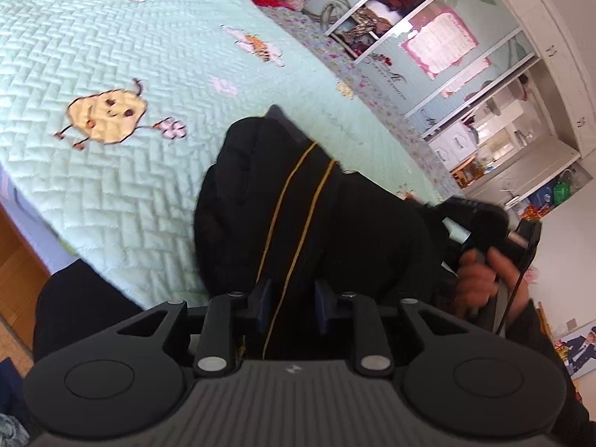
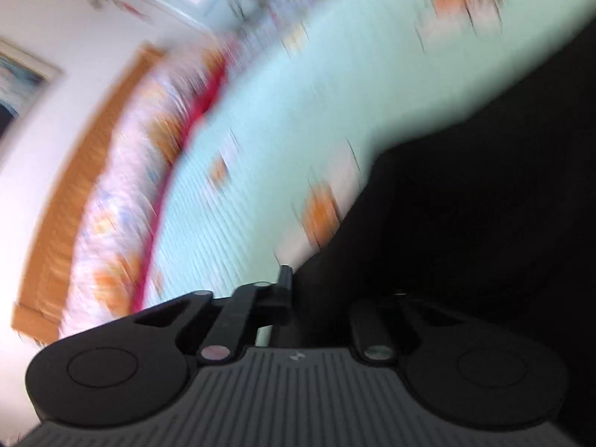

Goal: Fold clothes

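Left gripper [image 1: 292, 303] pinches black garment [image 1: 298, 201], which runs up-centre from it over the mint quilt [image 1: 111, 56], yellow stripes along that axis; right gripper [image 2: 298, 298], lower centre, pressed together on black cloth, nearer the garment's right edge

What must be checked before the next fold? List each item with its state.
1. Left tool clamped on the black garment: ok.
2. Right tool gripping the garment: cannot tell; cloth hides its tips.
3. Garment lying flat on the quilt: not ok, it is bunched up.
4. Bare quilt beside the garment to lay it on: ok.
5. Right wrist view sharp enough to aim: not ok, blurred.
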`<state>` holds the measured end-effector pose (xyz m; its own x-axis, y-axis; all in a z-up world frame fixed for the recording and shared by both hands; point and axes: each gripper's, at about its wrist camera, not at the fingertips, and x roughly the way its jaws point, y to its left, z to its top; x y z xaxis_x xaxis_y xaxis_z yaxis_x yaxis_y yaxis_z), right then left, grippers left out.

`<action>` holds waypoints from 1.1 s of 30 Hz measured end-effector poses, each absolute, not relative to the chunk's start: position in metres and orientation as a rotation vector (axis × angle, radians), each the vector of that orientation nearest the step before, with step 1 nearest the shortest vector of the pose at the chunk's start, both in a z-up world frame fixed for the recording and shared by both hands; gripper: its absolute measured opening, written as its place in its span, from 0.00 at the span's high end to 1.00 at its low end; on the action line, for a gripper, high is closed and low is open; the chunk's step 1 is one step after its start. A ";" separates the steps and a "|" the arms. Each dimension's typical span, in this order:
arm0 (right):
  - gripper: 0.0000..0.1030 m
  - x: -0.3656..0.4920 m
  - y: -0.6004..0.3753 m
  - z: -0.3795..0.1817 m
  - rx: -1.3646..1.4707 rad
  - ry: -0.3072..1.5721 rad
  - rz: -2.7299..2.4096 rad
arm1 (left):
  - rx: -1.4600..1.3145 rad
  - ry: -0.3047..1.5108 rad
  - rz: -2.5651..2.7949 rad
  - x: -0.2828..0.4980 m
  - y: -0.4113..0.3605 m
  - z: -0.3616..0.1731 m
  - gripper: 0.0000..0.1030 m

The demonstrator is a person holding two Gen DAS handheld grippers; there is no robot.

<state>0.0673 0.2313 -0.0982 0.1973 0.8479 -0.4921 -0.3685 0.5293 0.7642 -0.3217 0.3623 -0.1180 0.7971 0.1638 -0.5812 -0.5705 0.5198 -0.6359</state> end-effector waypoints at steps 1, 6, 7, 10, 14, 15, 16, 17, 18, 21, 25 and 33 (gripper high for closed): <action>0.92 0.078 0.226 -0.079 0.580 0.987 0.913 | -0.922 0.480 0.446 -0.319 0.363 -0.113 0.76; 0.90 0.140 0.168 0.006 0.697 0.681 0.815 | -0.903 0.455 0.341 -0.292 0.358 -0.099 0.76; 0.87 0.152 0.156 0.015 0.721 0.647 0.786 | -0.895 0.458 0.323 -0.285 0.356 -0.099 0.75; 0.37 0.176 0.127 -0.009 0.765 0.740 0.683 | -0.877 0.477 0.283 -0.267 0.345 -0.100 0.75; 0.30 0.152 0.079 -0.064 0.763 0.839 0.686 | -0.862 0.520 0.268 -0.256 0.333 -0.105 0.67; 0.30 0.142 0.068 -0.076 0.757 0.862 0.690 | -0.862 0.535 0.273 -0.255 0.333 -0.107 0.64; 0.30 0.130 0.058 -0.090 0.759 0.889 0.690 | -0.863 0.548 0.277 -0.254 0.333 -0.109 0.62; 0.30 0.117 0.051 -0.104 0.766 0.919 0.688 | -0.870 0.557 0.277 -0.253 0.334 -0.111 0.61; 0.30 0.104 0.044 -0.117 0.769 0.949 0.692 | -0.877 0.566 0.271 -0.251 0.333 -0.113 0.60; 0.30 0.055 0.028 -0.147 0.746 0.991 0.737 | -0.864 0.598 0.238 -0.240 0.327 -0.115 0.57; 0.31 0.017 0.018 -0.161 0.667 1.033 0.767 | -0.795 0.648 0.213 -0.214 0.312 -0.117 0.46; 0.31 0.007 0.008 -0.158 0.668 1.068 0.766 | -0.708 0.488 0.238 -0.169 0.338 -0.074 0.95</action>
<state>0.0066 0.0082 -0.1584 0.2818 0.8138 -0.5083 -0.2200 0.5705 0.7913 -0.1691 0.3381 -0.0744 0.8621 0.0460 -0.5046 -0.3693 0.7388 -0.5637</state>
